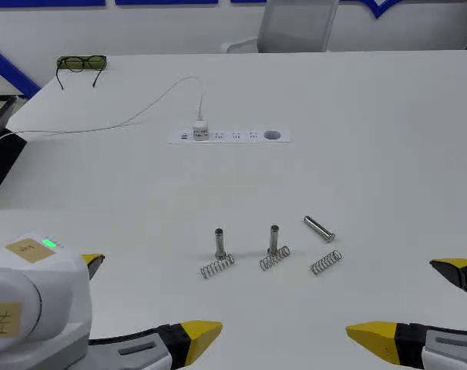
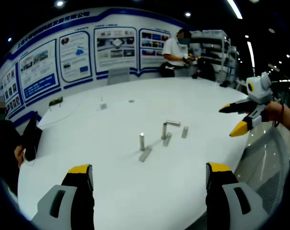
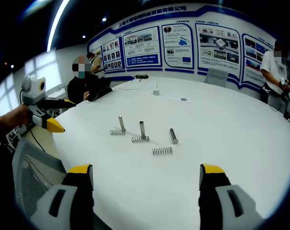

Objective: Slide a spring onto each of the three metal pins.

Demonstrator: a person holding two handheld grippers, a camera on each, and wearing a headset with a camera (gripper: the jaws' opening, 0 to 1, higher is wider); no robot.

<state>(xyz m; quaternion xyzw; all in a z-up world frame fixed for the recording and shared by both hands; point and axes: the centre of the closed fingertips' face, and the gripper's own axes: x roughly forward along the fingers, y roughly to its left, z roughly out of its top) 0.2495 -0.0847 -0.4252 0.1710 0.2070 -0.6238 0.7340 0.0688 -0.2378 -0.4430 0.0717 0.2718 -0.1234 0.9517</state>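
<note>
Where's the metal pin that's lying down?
In the head view the lying pin rests on the white table, right of the nearest upright pin and just beyond the rightmost spring.

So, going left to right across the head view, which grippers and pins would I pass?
From the left: left gripper → upright pin → second upright pin → pin lying down → right gripper. The springs overlap the pins sideways, so they are left out.
</note>
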